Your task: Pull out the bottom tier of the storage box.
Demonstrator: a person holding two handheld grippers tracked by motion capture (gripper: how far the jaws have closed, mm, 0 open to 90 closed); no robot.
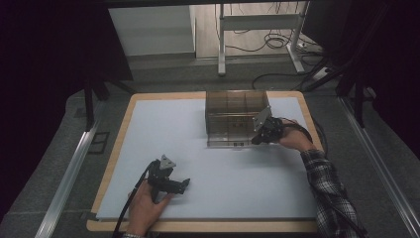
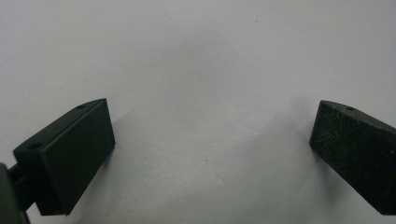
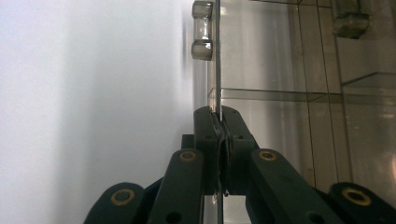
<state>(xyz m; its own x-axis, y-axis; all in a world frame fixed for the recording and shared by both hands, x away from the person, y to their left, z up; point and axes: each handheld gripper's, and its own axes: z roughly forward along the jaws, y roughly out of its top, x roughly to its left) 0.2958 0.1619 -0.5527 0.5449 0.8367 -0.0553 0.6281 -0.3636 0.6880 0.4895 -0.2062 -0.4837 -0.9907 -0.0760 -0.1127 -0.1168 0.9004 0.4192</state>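
A smoky clear plastic box with several compartments stands at the far right of the white mat. At the box's front right corner, my right gripper is shut on a thin clear panel. In the right gripper view the jaws pinch that panel's edge, and a small clear clasp sits farther along it. I cannot tell whether the panel is a lid or a wall. My left gripper rests near the front left of the mat, open, with bare mat between its pads.
The mat lies on a wooden table whose rim shows all round. Beyond the far edge stand a white desk frame and loose cables on the floor. Metal rails run along both sides of the table.
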